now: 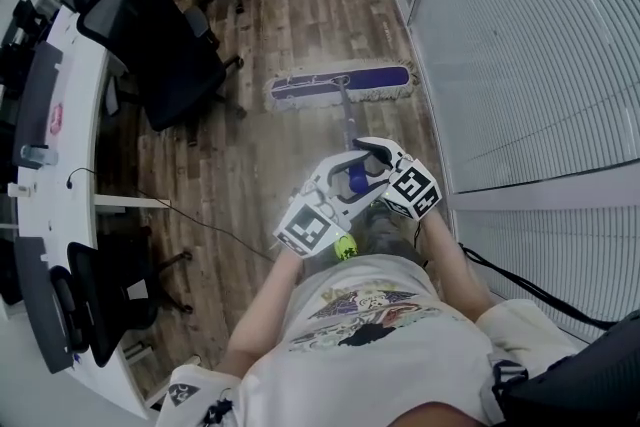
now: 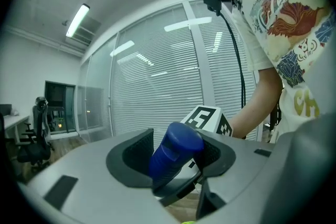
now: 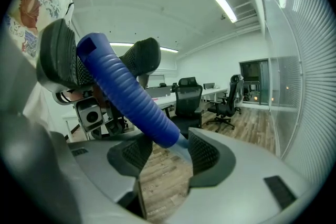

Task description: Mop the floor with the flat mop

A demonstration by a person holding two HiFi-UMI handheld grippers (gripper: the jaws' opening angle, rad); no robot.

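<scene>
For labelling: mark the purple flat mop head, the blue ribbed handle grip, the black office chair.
Purple flat mop head point(image 1: 378, 78): head view, right half.
Blue ribbed handle grip point(image 3: 131, 94): right gripper view, mid-length.
Black office chair point(image 1: 155, 40): head view, backrest.

Place: open-plan office.
Desks: long white curved desk point(image 1: 85, 155) along one side.
Seating: black mesh swivel chairs point(image 1: 165, 45), more further back.
Walls: glass partition point(image 1: 530, 35) with slatted blinds.
Floor: wood-plank floor point(image 1: 300, 5).
Ceiling: strip lights point(image 3: 224, 7).
</scene>
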